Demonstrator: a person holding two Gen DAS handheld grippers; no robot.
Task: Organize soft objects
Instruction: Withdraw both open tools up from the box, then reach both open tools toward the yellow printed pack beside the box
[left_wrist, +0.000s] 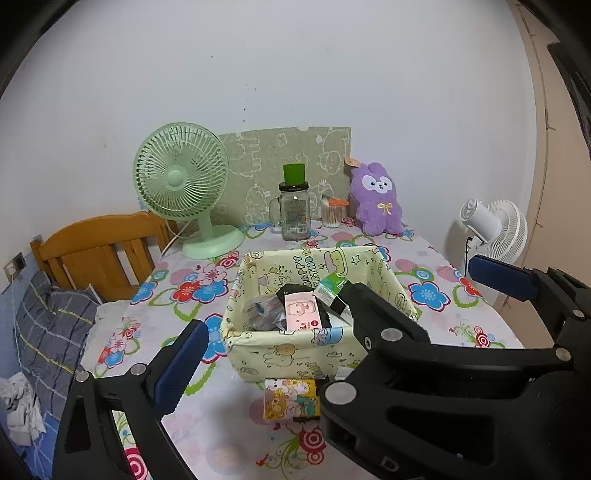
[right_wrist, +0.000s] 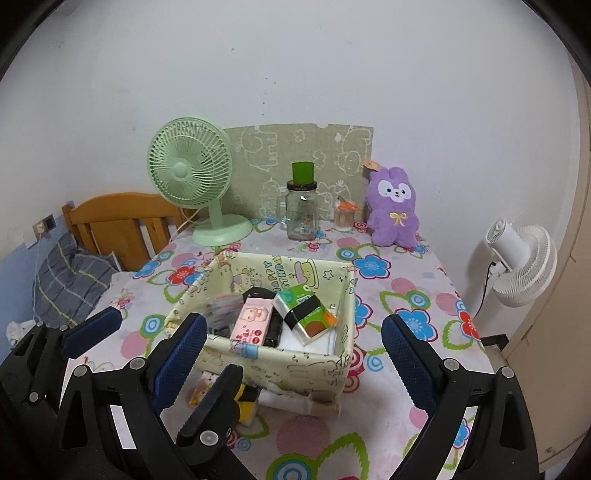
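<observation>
A yellow fabric basket (left_wrist: 295, 354) (right_wrist: 295, 363) stands mid-table. It holds a pink tissue pack (left_wrist: 301, 310) (right_wrist: 253, 321), a green tissue pack (right_wrist: 304, 308) (left_wrist: 330, 286) and dark items. A yellow cartoon pack (left_wrist: 290, 400) (right_wrist: 201, 395) lies on the table in front of the basket. A purple plush bunny (left_wrist: 376, 201) (right_wrist: 395, 208) sits at the back. My left gripper (right_wrist: 153, 326) is open and empty, left of the basket's front. My right gripper (right_wrist: 291, 354) is open and empty, its fingers either side of the basket's front.
A green fan (left_wrist: 184, 184), a glass jar with a green lid (left_wrist: 293, 210) and a cotton swab pot (left_wrist: 332, 212) stand along the back of the flowered tablecloth (left_wrist: 424, 295). A white fan (right_wrist: 521, 266) stands right of the table. A wooden chair (left_wrist: 99, 254) and bedding are left.
</observation>
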